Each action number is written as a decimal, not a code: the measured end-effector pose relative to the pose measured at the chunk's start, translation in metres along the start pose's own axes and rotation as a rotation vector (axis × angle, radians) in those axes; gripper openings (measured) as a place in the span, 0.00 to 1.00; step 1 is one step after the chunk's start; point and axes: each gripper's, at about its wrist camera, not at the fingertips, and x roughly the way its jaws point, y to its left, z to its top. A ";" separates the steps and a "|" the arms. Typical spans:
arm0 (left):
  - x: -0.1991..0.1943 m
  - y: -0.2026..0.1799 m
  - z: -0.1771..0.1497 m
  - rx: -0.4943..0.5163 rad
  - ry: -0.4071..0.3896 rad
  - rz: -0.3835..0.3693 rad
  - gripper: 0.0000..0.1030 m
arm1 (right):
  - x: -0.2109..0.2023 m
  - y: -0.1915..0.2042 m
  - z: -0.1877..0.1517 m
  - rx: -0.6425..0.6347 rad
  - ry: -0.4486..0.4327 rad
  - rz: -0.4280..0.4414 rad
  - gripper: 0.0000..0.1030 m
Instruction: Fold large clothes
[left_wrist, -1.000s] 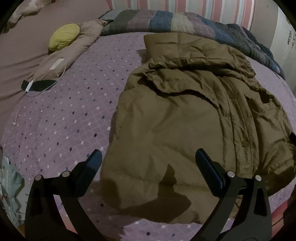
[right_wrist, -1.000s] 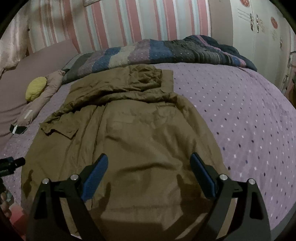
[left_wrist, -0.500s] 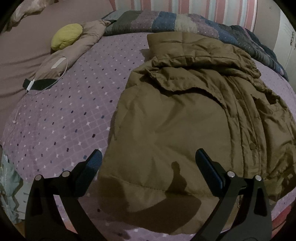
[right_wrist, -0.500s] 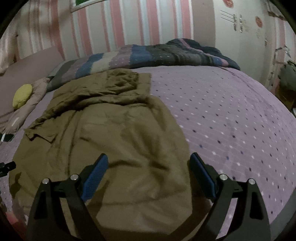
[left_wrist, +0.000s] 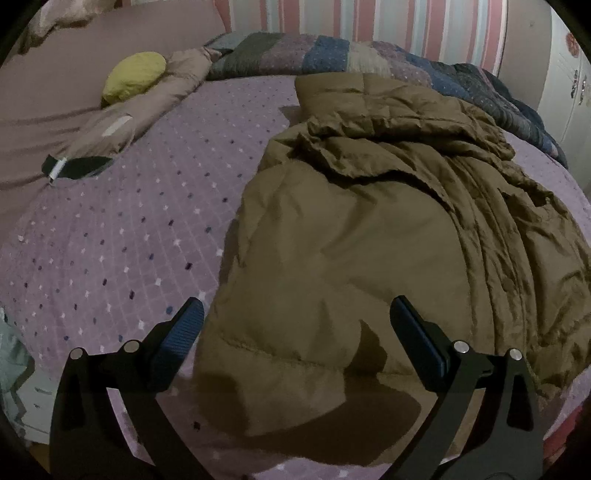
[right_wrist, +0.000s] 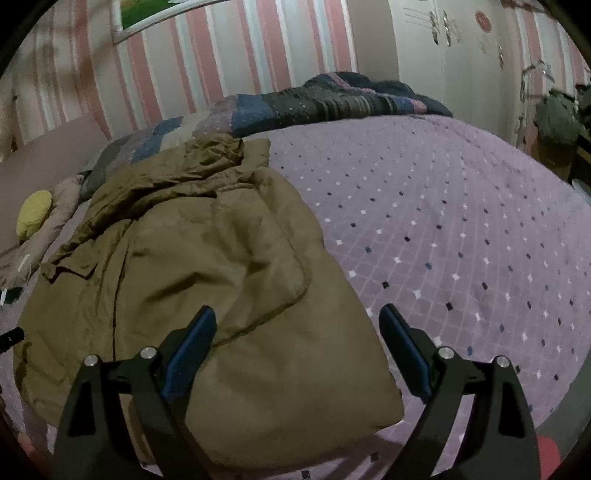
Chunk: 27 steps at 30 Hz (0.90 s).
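A large olive-brown padded coat (left_wrist: 369, 229) lies spread on a purple dotted bedspread (left_wrist: 122, 229), hood end toward the far wall, hem toward me. My left gripper (left_wrist: 295, 325) hangs open above the coat's near left hem corner, nothing between its fingers. In the right wrist view the same coat (right_wrist: 207, 280) fills the left half, and my right gripper (right_wrist: 297, 325) stands open over its near right hem corner, with the right finger above the bedspread (right_wrist: 461, 240). Neither gripper touches the cloth.
A striped quilt (left_wrist: 332, 59) is bunched along the far side by the striped wall. A yellow cushion (left_wrist: 135, 75) and a beige pillow (left_wrist: 147, 107) with a black strap (left_wrist: 74, 166) lie at the far left. A white wardrobe (right_wrist: 461, 55) stands at the right.
The right gripper has swung to the right, from over the coat's middle to its right hem corner. The left gripper has come slightly closer to the left hem.
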 end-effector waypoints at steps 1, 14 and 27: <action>-0.001 0.002 -0.001 -0.007 0.007 -0.013 0.97 | -0.001 0.000 0.000 -0.005 -0.003 -0.001 0.88; -0.013 0.010 -0.016 -0.032 -0.018 0.010 0.97 | -0.012 0.002 0.000 -0.017 0.000 0.047 0.93; 0.041 0.015 -0.030 -0.043 0.076 -0.009 0.97 | -0.002 -0.010 0.002 -0.030 0.016 0.014 0.94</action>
